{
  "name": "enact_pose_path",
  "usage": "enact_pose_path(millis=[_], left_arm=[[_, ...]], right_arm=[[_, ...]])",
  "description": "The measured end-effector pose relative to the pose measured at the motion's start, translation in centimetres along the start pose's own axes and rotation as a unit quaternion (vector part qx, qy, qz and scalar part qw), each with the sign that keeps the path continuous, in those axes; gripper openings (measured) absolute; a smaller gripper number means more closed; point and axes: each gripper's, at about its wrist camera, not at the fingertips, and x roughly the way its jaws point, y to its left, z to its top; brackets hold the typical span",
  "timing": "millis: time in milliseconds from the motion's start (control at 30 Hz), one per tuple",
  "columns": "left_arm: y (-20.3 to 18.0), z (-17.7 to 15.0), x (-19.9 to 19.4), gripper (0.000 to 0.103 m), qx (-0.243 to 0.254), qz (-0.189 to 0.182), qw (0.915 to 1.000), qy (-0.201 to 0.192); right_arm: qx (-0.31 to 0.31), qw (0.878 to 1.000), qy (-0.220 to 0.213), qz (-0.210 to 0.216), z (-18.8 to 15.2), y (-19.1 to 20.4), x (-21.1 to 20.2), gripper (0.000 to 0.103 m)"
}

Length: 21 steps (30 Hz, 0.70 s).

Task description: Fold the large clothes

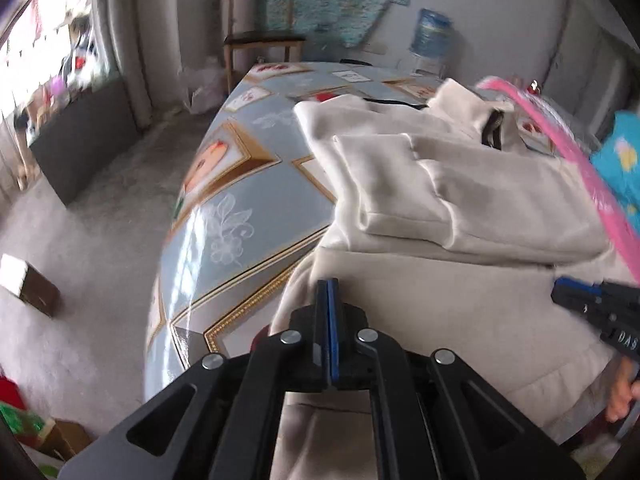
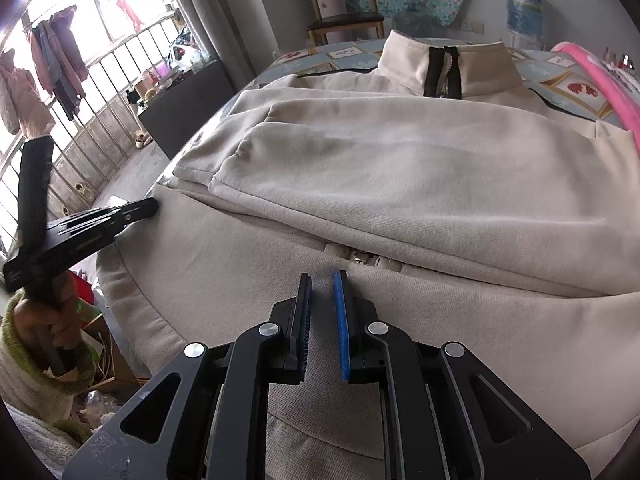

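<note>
A cream zip jacket (image 1: pixel 460 184) (image 2: pixel 400 160) lies on the patterned table (image 1: pixel 240 184), collar (image 2: pixel 444 64) at the far end. Both sleeves are folded across its chest, and the hem hangs over the near edge. My left gripper (image 1: pixel 328 286) is shut, its tips at the jacket's left edge; no cloth shows between its pads. It appears from the side in the right wrist view (image 2: pixel 150 205), held by a hand (image 2: pixel 52 320). My right gripper (image 2: pixel 322 280) hovers over the lower front near the zip (image 2: pixel 360 258). Its pads stand a narrow gap apart, with nothing pinched. Its tip also shows (image 1: pixel 558 292).
A pink hoop-like rim (image 1: pixel 560 140) (image 2: pixel 600 76) lies at the table's right side beside a turquoise item (image 1: pixel 624 160). A wooden chair (image 1: pixel 264 40) and a water bottle (image 1: pixel 432 32) stand beyond the table. A dark cabinet (image 1: pixel 84 136) and boxes (image 1: pixel 36 288) are on the floor to the left.
</note>
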Motion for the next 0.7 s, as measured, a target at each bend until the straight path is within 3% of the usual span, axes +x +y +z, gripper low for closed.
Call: enact_pose_path(millis=[167,333,467,533,700], left_arm=[[-2.1,0.3,-1.6,0.004,0.033,0.016,0.9992,-0.014],[-7.3,-0.2,-2.2,0.008,0.083,-0.09,0.9924,-0.005],[-12.8,-1.7,-0.9,0.008,0.155,-0.158,0.9746,0.034],[-14.6,-2.4,-0.2,0.008,0.184,-0.158,0.9692,0.039],[-15.9,-2.4,0.8,0.008,0.2,-0.148,0.9679,0.038]], right_arm=[[0.008,1.0,-0.005,0.007,-0.1,-0.4,-0.1,0.01],[0.017,1.0,-0.002,0.018,0.0,-0.8,-0.1,0.01],[0.026,0.999,0.004,0.023,0.2,-1.0,-0.1,0.01],[0.036,0.999,0.007,0.029,0.4,-1.1,0.0,0.01],[0.08,0.995,0.011,0.062,0.5,-2.4,0.1,0.01]])
